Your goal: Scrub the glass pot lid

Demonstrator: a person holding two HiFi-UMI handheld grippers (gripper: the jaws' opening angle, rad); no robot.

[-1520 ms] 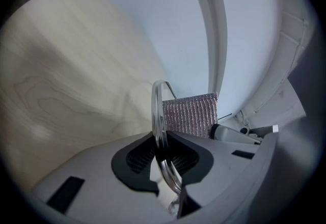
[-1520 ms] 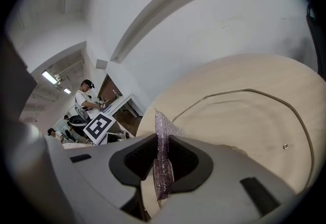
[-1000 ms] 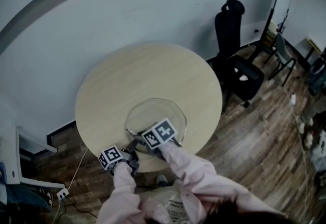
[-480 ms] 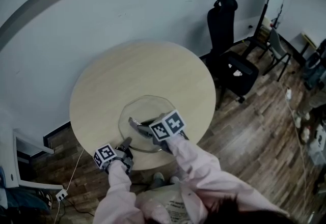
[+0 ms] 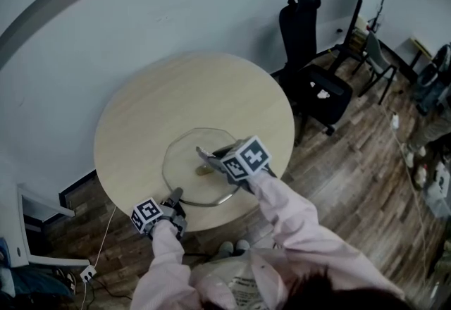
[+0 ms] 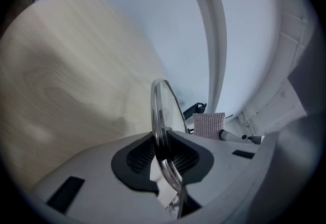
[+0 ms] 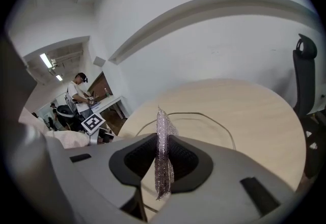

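**Task item.** The round glass pot lid (image 5: 184, 164) with a metal rim lies over the near part of the round pale wood desk (image 5: 190, 90).

**Left hand-held gripper** (image 5: 175, 196). It meets the lid at its near-left rim.
- The head view shows only this position and the black-and-white marker cube (image 5: 148, 215) behind the lid's rim.
- The left gripper view shows the grip itself. The left hand-held gripper (image 6: 162, 154) is clenched on the lid's metal rim (image 6: 161, 131), with both black ribbed pads (image 6: 140, 157) pressed against it. The lid appears edge-on here.

**Right hand-held gripper** (image 5: 204, 156). It is positioned above the lid's glass, right of the lid's centre.
- The head view does not resolve what it carries.
- The right gripper view does. The right hand-held gripper (image 7: 163, 162) grasps a silvery mesh scouring pad (image 7: 163, 159) that stands on edge between the pads. The lid's rim (image 7: 204, 116) curves beyond it.
- The left gripper view shows the same scouring pad (image 6: 209, 125) face-on, on the far side of the lid.
- No view shows whether the scouring pad touches the glass.

**Surroundings.**
- A black office chair (image 5: 310, 83) stands well apart from the lid, to its far right. It shows fully in the head view only.
- A person (image 7: 76, 90) standing far to the lid's left shows in the right gripper view only.
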